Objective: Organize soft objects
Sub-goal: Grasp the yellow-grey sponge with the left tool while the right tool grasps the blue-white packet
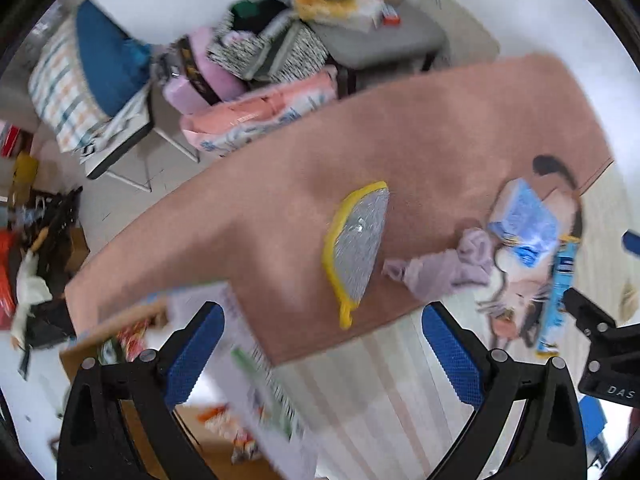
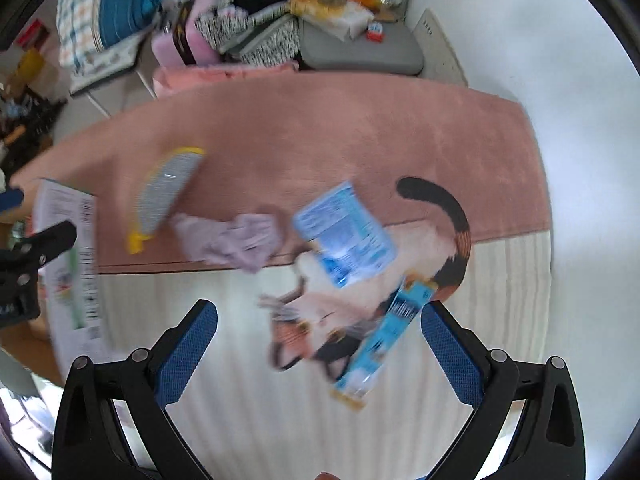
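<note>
Both grippers hover over the rug with jaws spread wide and empty: left gripper (image 1: 322, 354), right gripper (image 2: 320, 354). The crumpled lilac cloth (image 2: 232, 240) lies beside the silver oven mitt (image 2: 168, 194) on the pink mat (image 2: 360, 128). Nothing is picked yet; next, one gripper likely descends onto the cloth.

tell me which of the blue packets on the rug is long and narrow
The light-blue box nearest the right gripper, lying over the cat print. The other blue packet is wide and flat.

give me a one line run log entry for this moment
left tool open, empty | right tool open, empty | purple cloth crumpled on pink rug | silver mitt beside it | nothing picked yet
</note>
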### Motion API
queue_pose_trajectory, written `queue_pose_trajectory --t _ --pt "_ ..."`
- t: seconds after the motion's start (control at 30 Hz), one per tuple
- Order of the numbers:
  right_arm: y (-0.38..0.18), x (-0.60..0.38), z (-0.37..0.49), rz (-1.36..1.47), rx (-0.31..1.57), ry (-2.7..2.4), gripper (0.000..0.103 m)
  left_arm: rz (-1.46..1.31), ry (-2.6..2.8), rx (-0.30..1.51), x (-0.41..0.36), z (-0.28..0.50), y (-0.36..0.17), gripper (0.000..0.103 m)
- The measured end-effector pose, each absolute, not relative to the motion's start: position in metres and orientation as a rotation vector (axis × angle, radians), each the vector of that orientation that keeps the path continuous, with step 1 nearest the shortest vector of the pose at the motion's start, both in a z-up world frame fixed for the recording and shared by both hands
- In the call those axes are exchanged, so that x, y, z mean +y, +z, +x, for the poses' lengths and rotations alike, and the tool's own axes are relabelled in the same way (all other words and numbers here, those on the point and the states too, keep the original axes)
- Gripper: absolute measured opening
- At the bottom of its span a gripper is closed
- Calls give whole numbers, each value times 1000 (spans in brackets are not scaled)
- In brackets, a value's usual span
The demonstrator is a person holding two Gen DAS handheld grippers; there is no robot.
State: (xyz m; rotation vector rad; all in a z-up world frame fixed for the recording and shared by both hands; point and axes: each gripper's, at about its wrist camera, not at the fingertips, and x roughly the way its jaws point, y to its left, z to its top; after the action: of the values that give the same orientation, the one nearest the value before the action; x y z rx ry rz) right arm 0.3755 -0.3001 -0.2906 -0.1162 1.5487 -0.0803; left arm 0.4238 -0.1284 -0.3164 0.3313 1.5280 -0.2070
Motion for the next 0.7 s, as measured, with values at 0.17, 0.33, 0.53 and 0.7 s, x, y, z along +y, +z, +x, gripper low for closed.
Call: queue_pose_trajectory --t 0.17,0.33,0.53,0.7 --pt "-355 -323 407 -189 1665 -58 103 395 -193 1617 -149 452 -375 101" --pt "-402 -335 423 -199 1751 -20 103 411 -198 1721 -156 467 -421 101" --pt "-434 -343 433 -160 1832 41 101 367 -199 1790 -152 470 -445 65" --pt "-445 -352 437 -92 1859 19 73 307 -157 1754 -145 468 -437 45"
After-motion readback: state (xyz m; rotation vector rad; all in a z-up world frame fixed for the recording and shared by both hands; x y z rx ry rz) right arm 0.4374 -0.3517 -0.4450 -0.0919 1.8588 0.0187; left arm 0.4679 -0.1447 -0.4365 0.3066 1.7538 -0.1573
